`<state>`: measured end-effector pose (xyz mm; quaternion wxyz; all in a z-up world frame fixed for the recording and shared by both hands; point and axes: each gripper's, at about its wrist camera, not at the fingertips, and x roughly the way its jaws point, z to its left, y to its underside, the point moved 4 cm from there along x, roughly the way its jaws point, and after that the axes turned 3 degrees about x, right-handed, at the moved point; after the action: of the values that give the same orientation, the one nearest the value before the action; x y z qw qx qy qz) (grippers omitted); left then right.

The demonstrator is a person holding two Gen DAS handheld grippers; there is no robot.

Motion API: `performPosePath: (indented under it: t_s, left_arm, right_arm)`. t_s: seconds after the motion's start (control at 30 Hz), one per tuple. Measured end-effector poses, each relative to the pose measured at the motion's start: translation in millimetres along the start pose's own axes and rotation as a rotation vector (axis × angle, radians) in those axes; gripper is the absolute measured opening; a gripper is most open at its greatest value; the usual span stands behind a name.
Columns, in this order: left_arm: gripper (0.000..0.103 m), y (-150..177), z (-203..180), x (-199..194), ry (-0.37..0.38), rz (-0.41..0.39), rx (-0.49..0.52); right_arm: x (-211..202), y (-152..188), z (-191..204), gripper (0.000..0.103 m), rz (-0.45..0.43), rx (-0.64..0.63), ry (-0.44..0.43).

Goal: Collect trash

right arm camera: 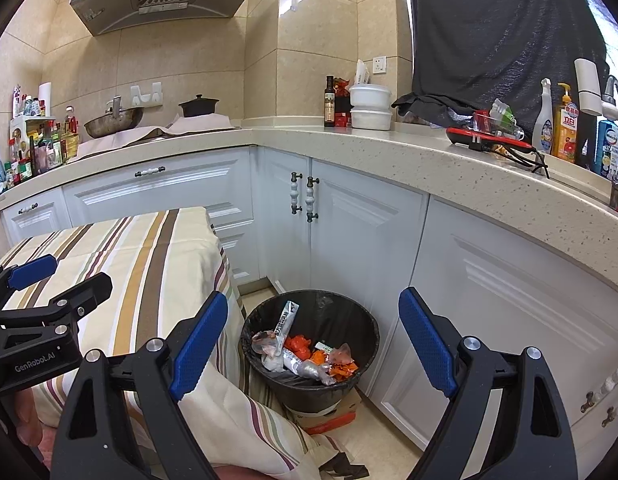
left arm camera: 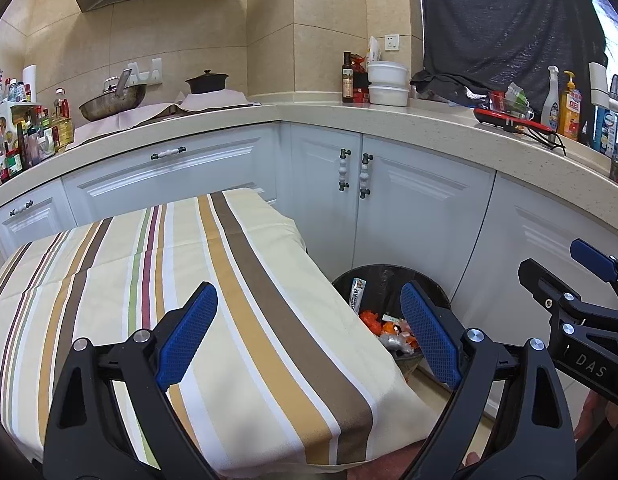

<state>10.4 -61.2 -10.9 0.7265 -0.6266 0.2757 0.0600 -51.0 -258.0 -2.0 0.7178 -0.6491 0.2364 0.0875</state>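
Kitchen corner, two hand-held grippers, both empty. Left gripper (left arm camera: 309, 336): blue fingers spread wide, nothing between them, hanging above the striped tablecloth (left arm camera: 109, 280), which fills the lower left of the left wrist view. Right gripper (right arm camera: 313, 340): fingers likewise wide apart and unloaded, framing the bin (right arm camera: 311, 344) at lower centre of the right wrist view. Bin: round, black-lined, on the floor just beside the table edge and in front of the white cabinet doors (right arm camera: 349, 240); in the left wrist view it sits at lower right (left arm camera: 389, 276), partly hidden by the cloth and one finger. Contents: wrappers (right arm camera: 305, 356), orange, white and clear, heaped at the bottom, with one long white packet (right arm camera: 287, 318) standing on end against the inner wall. Cloth surface, as far as visible: no loose trash on it. Countertop, right side of both views: red tray (right arm camera: 489, 142) with crumpled packaging, beside cleaning bottles; whether that counts as trash cannot be told. Key relation: the bin lies straight ahead and below the right gripper, off to the right of the left one, so the right hand is judged nearer for any drop. Collection appears largely done.
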Motion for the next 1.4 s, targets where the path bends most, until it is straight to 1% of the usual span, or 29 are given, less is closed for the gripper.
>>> performPosePath:
  t_s: [0.27,0.47,0.9,1.0,1.2,1.4]
  left_arm:
    - [0.091,1.4,-1.5,-1.2,-0.003,-0.003,-0.01]
    - [0.091,1.4,1.5,0.9,0.007,0.01,-0.025]
    - [0.091,1.6,2.0,0.0,0.01,0.003,-0.028]
    - [0.096,1.5,2.1,0.0,0.004,0.004,-0.03]
    - [0.097,-0.5,-0.1,-3.7,-0.006,-0.008,-0.013]
    - [0.098,-2.3,1.4,-4.9,-0.013,-0.02,-0.024]
  right_arm:
    - [-1.1,-0.5,-1.9,0.085,0.002,-0.004,-0.001]
    - [-1.4,-1.0,-2.8,0.085,0.001,-0.005,0.001]
    - [-1.8,-1.9,-1.1,0.085,0.004,-0.015,-0.003]
    - [-1.6,-2.4,-1.4,0.085,0.004,-0.015,-0.003]
    - [-2.5,-2.8,-2.0,0.085,0.002,-0.013,-0.001]
    - [-2.1,-2.5,-2.0,0.085,0.002,-0.013,-0.002]
